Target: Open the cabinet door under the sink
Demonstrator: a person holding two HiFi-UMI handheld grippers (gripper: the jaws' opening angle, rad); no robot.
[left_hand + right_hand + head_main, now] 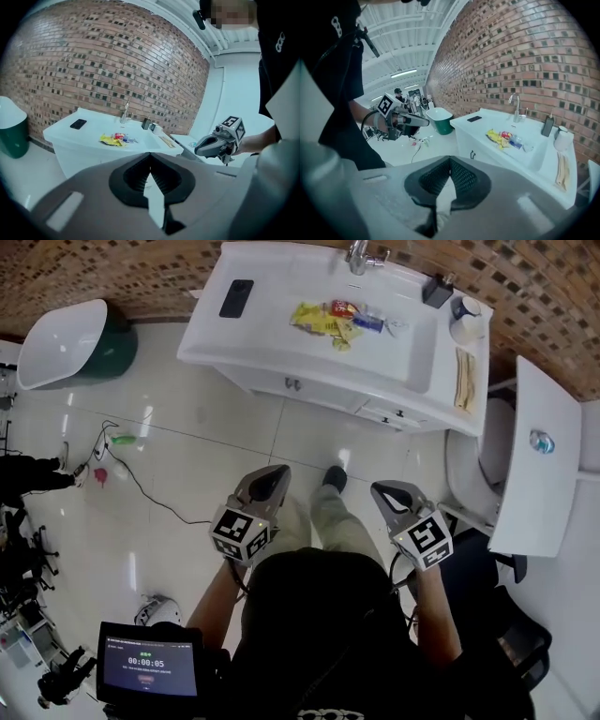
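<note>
The white sink cabinet (309, 390) stands against the brick wall, its doors shut, with small dark handles (292, 383) on the front. It also shows in the left gripper view (77, 157) and the right gripper view (472, 153). My left gripper (277, 471) and right gripper (380, 489) hang side by side over the tiled floor, well short of the cabinet and pointing toward it. Both are shut with nothing between the pads (150, 157) (450, 161). Each gripper shows in the other's view: the right gripper (213, 143), the left gripper (417, 121).
On the sink top lie a black phone (236, 298), snack packets (328, 320) and a faucet (358, 256). A green-and-white bin (70, 343) stands left. A white table (539, 460) and toilet sit right. A cable (141, 488) runs across the floor.
</note>
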